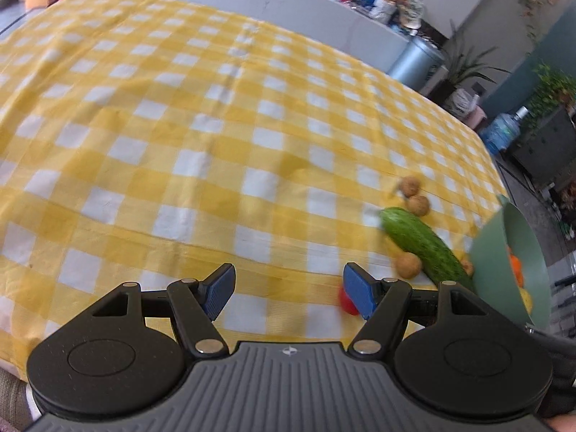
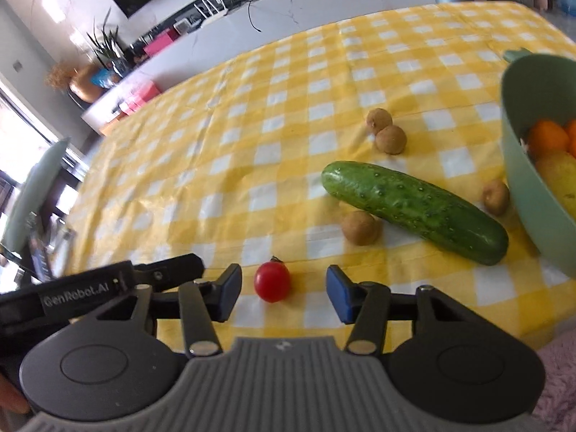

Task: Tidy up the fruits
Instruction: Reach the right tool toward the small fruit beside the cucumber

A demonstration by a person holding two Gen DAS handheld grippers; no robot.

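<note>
1. Both my pictures are bright, like daytime.
2. In my right view, strong white light comes in from a window (image 2: 14,133) at the left edge. It glares so much that I cannot see through it.
3. My left view is smeared and fuzzy. The yellow checked cloth (image 1: 216,126) and the cucumber (image 1: 424,248) look blurry there.
4. My right view is sharper. The cucumber (image 2: 414,212) and the little tomato (image 2: 272,281) drop soft, short shadows on the cloth.
5. Both views bend at the edges, so the counter looks round.
6. Things far back look fuzzy.
</note>
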